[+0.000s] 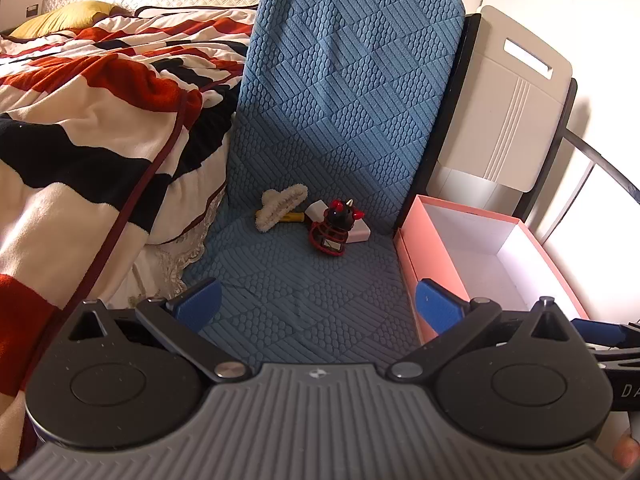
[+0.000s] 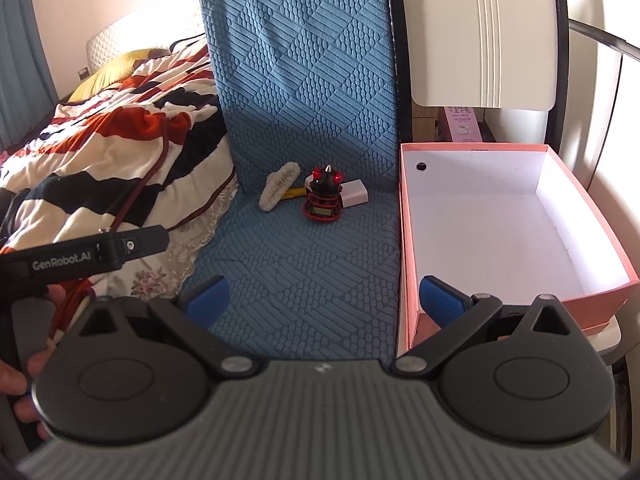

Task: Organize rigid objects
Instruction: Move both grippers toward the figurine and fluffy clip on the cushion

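Hovering with fingers spread and nothing held, the left hand-held gripper (image 1: 318, 306) and the right hand-held gripper (image 2: 326, 298) face a blue textured seat (image 2: 304, 248) beside a bed with a striped blanket (image 1: 92, 120). At the back of the seat, against the backrest, lies a small cluster: a red-and-black toy figure (image 2: 325, 196), a white block (image 2: 355, 194) touching it on the right, a cream fluffy hair clip (image 2: 279, 185) just to the left, and a yellow item (image 2: 295, 193) mostly hidden between them. An open pink box (image 2: 412, 240) with a white interior stands against the seat's right edge and appears empty. Judged from this, no item has been moved yet. A good first pick would likely be the upright toy, approached from the front and gripped across its body without knocking the block; the right hand-held gripper sits nearer the box for the drop.
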Available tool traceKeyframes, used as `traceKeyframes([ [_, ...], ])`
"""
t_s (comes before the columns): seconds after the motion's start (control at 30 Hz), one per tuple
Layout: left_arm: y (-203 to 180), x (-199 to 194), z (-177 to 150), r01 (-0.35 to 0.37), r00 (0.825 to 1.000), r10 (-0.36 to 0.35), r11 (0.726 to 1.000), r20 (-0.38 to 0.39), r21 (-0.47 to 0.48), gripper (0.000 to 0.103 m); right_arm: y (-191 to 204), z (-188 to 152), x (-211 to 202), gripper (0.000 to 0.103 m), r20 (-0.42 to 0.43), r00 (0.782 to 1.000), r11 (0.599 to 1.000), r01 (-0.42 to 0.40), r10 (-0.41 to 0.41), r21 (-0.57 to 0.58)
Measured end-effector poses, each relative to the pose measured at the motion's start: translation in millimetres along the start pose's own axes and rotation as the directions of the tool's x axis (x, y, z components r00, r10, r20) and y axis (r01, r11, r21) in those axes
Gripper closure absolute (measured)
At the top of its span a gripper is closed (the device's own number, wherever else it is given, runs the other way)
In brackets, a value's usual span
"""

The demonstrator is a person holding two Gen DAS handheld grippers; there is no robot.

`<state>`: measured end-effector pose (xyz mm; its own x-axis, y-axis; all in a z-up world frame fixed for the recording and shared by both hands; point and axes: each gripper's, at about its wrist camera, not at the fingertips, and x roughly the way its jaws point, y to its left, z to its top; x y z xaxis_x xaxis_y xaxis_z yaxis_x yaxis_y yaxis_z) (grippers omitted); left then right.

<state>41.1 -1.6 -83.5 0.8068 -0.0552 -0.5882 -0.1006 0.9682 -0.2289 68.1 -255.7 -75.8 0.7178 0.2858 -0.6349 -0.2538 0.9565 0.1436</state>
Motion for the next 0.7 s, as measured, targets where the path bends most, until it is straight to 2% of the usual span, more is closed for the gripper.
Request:
traceKeyframes([
  [0.47,3,17,-6,0.001,1.0,-0.001,1.0,-0.022,0.005,0.0,-10,-3,7,0.0,-0.002,1.0,1.0,-0.002,0.002,0.026],
  [0.7,8,48,-3,0.051,0.998,-0.051,0.999,-0.036,-0.008,0.0,-21,-1,19,0.0,-0.005,1.0,1.0,0.006,-0.006,0.024],
])
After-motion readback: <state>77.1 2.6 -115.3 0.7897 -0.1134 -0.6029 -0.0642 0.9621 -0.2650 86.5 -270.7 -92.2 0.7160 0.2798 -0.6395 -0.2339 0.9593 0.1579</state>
